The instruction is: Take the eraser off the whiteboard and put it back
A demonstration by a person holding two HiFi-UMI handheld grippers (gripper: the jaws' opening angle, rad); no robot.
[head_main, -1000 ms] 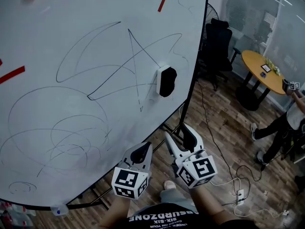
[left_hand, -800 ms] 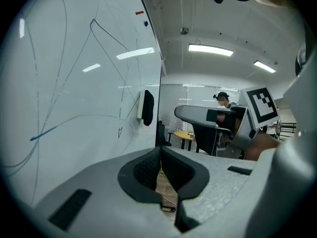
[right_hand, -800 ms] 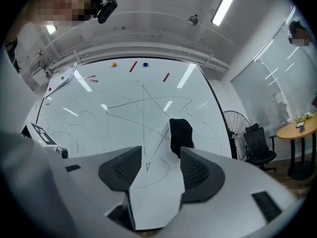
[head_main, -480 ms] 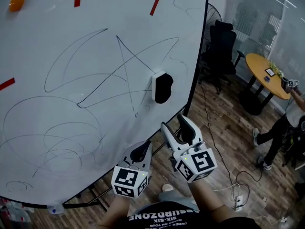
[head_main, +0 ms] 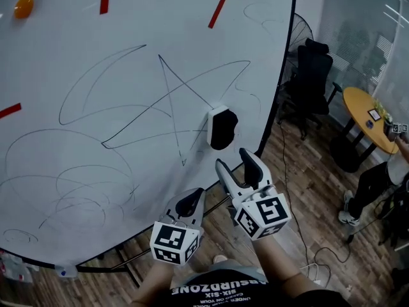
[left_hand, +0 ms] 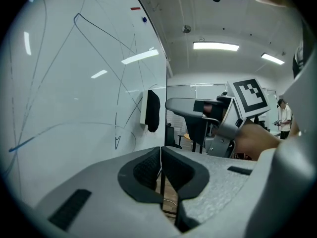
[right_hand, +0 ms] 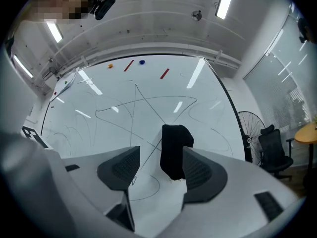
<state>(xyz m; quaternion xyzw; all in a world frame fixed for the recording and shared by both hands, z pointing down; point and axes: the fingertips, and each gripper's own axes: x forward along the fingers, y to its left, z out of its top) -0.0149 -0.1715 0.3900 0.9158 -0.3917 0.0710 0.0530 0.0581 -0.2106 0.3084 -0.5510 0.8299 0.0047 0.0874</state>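
The black eraser with a white back (head_main: 222, 128) (right_hand: 175, 149) (left_hand: 150, 111) sticks to the scribbled whiteboard (head_main: 96, 107) near its right edge. My right gripper (head_main: 238, 163) points up at it from just below, not touching; its jaws are opening, and in the right gripper view (right_hand: 159, 171) the eraser shows in the gap beyond the tips, apart from the pads. My left gripper (head_main: 190, 203) hangs lower and to the left, jaws pressed together with nothing between them (left_hand: 161, 168).
The board's black frame edge (head_main: 281, 88) runs down the right. Beyond it stand a black office chair (head_main: 313, 82), a fan (head_main: 300, 31) and a round yellow table (head_main: 369, 117) with a person beside it (head_main: 383, 178). Cables lie on the wood floor (head_main: 326, 254). Magnets and red strips dot the board's top.
Both grippers have moved up toward the board. The right one has come closer under the eraser, and its jaws stand a little wider.
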